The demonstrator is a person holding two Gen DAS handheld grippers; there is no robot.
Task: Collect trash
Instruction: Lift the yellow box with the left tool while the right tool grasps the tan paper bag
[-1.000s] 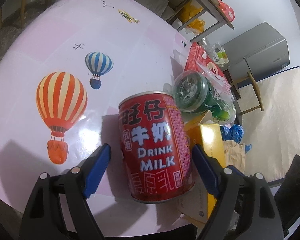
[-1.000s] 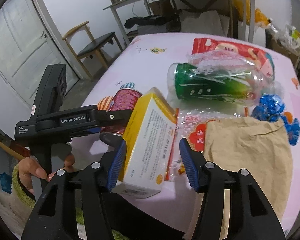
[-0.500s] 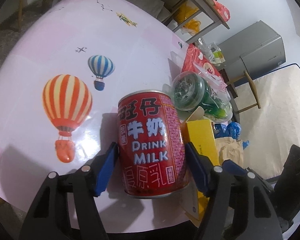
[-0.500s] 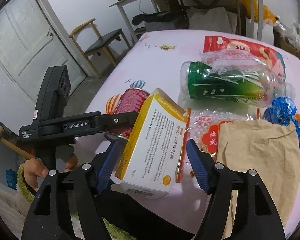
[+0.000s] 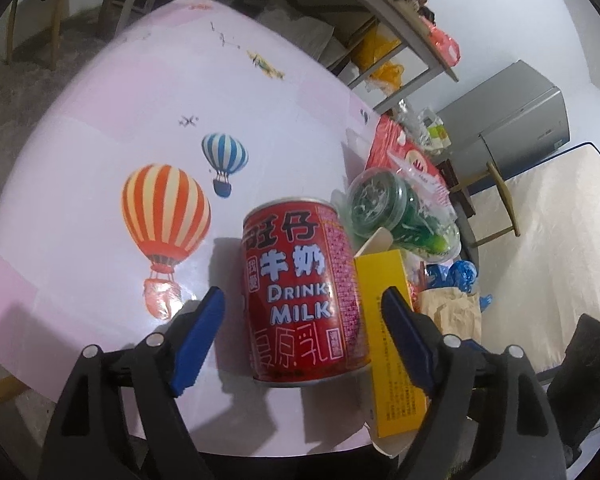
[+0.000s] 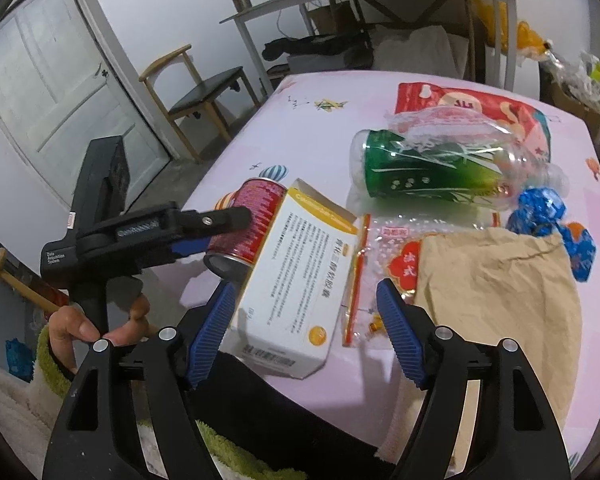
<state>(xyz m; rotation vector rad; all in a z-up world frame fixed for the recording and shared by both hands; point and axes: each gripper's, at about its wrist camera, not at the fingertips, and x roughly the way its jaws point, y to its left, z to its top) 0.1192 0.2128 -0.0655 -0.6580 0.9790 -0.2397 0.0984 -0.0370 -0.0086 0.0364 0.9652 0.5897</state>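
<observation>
Two grippers opening around trash at the near edge of the table

The left gripper [image 5: 302, 314] was opening, the red milk can [image 5: 304, 304] upright between its pads with gaps on both sides. To its right, the right gripper [image 6: 306, 326] was opening around the yellow-and-white box [image 6: 296, 288] lying on the pink table [image 5: 100, 208], not pressing it.

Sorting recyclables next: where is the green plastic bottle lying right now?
In the right wrist view the green plastic bottle lies on its side mid-table, just in front of the red snack bag and beyond the white and yellow box.
</observation>
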